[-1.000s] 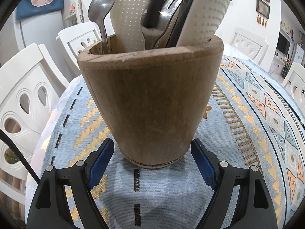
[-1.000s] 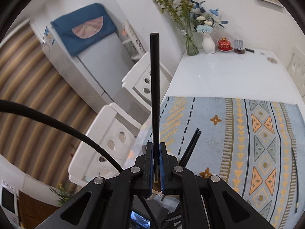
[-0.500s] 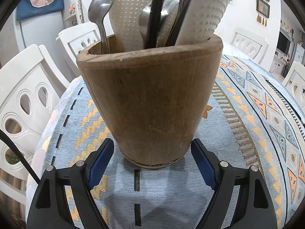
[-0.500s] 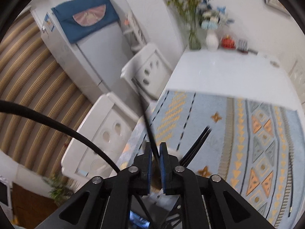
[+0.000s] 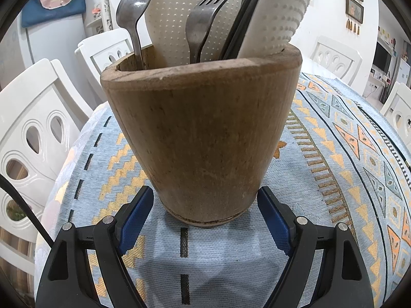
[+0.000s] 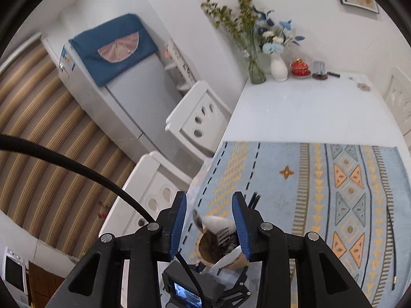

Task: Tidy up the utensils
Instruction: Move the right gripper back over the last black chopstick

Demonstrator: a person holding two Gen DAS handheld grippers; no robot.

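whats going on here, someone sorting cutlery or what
A person with two handheld grippers is putting utensils into a wooden holder on a patterned tablecloth. The left gripper grips the holder's base. The right gripper hangs above it, jaws opening with nothing between them. A spoon, fork and black chopsticks stand inside.

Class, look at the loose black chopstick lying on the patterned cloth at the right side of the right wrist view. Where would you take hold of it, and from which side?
Grip the black chopstick near mid-length, coming from above with the fingers set across its thin shaft. It lies flat on the patterned tablecloth, apart from the wooden utensil holder, so no side approach gets under it.
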